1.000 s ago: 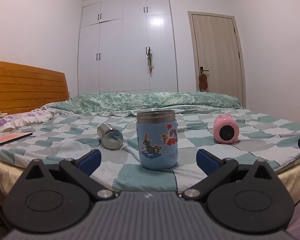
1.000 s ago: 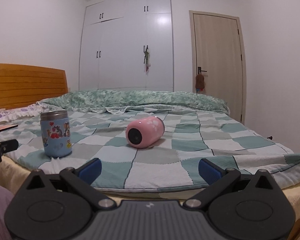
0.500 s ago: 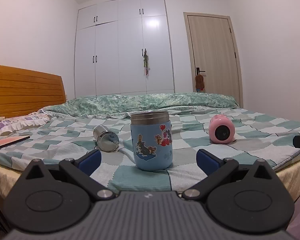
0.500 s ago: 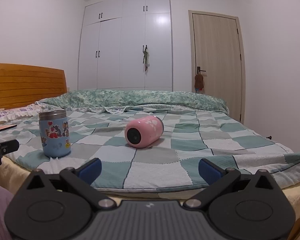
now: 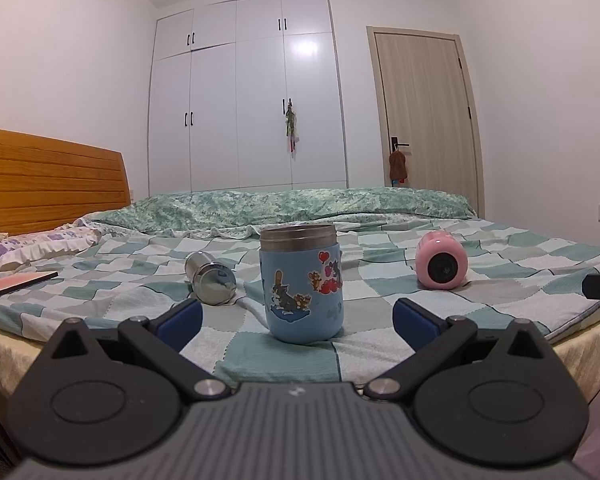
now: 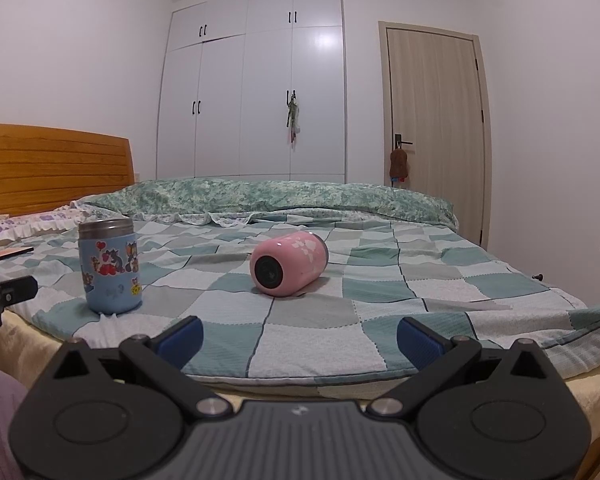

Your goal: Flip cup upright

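Observation:
A blue cartoon cup (image 5: 301,284) stands upright on the checked bedspread, straight ahead of my open, empty left gripper (image 5: 298,322); it also shows in the right wrist view (image 6: 109,266). A pink cup (image 6: 288,264) lies on its side with its base toward me, ahead of my open, empty right gripper (image 6: 300,338); it also shows in the left wrist view (image 5: 441,260). A steel cup (image 5: 211,283) lies on its side left of the blue cup. Both grippers are short of the bed edge.
The bed (image 6: 440,320) has a wooden headboard (image 5: 48,180) at left, a rolled green quilt (image 6: 280,198) at the back, and a flat reddish item (image 5: 18,282) at far left. Wardrobe (image 5: 244,100) and door (image 5: 424,112) stand behind.
Both grippers have drifted slightly lower and back from the bed. The cups have not moved. Both grippers stay open.

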Tool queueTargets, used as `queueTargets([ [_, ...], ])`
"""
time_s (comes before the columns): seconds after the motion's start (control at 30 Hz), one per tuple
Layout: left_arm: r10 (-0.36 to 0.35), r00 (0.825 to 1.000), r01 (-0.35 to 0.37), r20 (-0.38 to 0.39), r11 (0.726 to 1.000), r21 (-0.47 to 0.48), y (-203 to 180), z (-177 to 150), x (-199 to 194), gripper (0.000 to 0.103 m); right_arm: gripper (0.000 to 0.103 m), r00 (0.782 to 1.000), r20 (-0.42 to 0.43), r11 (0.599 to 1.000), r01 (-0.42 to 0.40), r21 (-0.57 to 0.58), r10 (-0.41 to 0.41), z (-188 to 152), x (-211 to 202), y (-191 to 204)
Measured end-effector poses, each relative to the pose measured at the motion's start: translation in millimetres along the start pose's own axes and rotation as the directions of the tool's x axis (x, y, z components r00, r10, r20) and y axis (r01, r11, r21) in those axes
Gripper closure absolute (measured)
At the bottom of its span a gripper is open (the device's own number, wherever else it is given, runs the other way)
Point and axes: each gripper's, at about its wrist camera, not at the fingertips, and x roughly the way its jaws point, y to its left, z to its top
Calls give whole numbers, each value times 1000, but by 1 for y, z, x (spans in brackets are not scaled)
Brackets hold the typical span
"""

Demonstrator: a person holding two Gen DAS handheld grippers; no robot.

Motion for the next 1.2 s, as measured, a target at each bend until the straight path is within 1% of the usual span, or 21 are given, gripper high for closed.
queueTargets([
  [0.63, -7, 1000, 7, 15, 1000, -9, 1, 0, -3, 0, 0, 1000, 10, 1000, 5, -15, -5, 0, -1, 1],
  [1.2, 3, 1000, -3, 18, 1000, -5, 1, 0, -4, 0, 0, 1000, 14, 1000, 7, -21, -6, 0, -2, 1],
])
